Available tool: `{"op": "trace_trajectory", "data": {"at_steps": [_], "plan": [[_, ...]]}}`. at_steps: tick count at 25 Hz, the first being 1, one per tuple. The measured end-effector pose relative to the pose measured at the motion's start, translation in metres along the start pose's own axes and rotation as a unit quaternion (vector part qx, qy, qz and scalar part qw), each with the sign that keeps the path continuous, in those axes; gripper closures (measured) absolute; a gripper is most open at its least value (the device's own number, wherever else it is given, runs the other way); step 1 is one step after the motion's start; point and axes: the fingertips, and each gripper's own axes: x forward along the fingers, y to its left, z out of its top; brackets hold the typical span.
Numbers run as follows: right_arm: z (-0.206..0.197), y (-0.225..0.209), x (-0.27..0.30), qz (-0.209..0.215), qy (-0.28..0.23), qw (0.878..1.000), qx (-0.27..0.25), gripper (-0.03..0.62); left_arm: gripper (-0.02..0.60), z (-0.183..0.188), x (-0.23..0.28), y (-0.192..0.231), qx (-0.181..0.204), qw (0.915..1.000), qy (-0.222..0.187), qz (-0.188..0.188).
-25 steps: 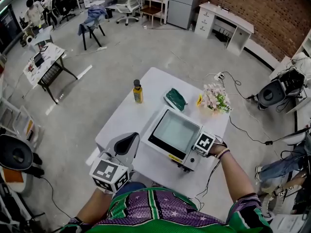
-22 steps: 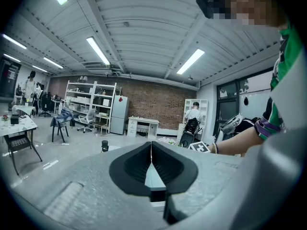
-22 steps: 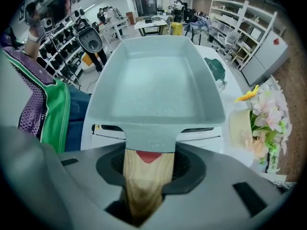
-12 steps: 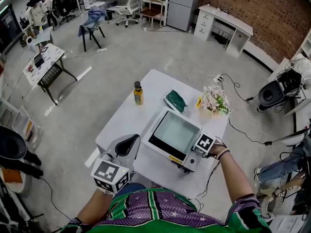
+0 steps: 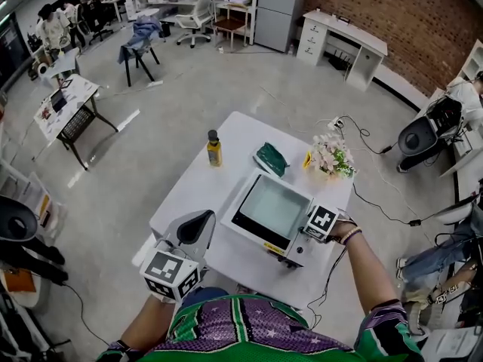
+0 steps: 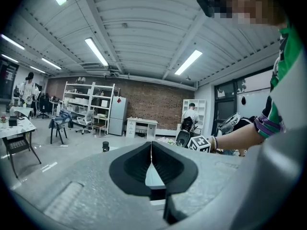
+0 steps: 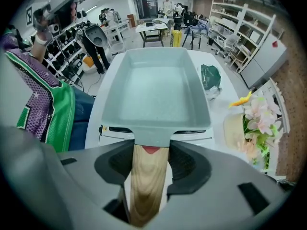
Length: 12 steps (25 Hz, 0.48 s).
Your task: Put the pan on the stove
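On the white table (image 5: pixel 202 181), the square grey-green pan (image 5: pixel 273 205) sits flat on the portable stove (image 5: pixel 291 252), with its wooden handle (image 7: pixel 146 186) reaching out toward the person. The right gripper (image 5: pixel 316 225) points steeply down over that handle; its jaws have just been opening and now stand released, with the handle between the pads. The left gripper (image 5: pixel 194 229) hovers at the near left table corner, jaws pressed together on nothing, and a yellow bottle (image 5: pixel 214 148) and flowers (image 5: pixel 330 155) stand beyond the stove.

Head view looks steeply down on the table (image 5: pixel 241 136); right gripper view shares it from close above the pan (image 7: pixel 156 90); left gripper view faces level across it.
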Motion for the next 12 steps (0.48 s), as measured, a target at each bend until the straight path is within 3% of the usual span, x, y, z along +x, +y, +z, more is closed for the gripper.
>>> {"op": "trace_trajectory", "data": {"at_steps": [5, 12], "plan": [[0.001, -0.001, -0.015, -0.020, -0.016, 1.000, 0.013, 0.410, 0.563, 0.002, -0.002, 0.000, -0.002, 0.9999, -0.005, -0.015], [0.001, -0.002, -0.046, -0.075, -0.055, 0.993, 0.078, 0.410, 0.563, 0.011, -0.010, 0.012, -0.002, 0.9991, -0.007, -0.043]]}}
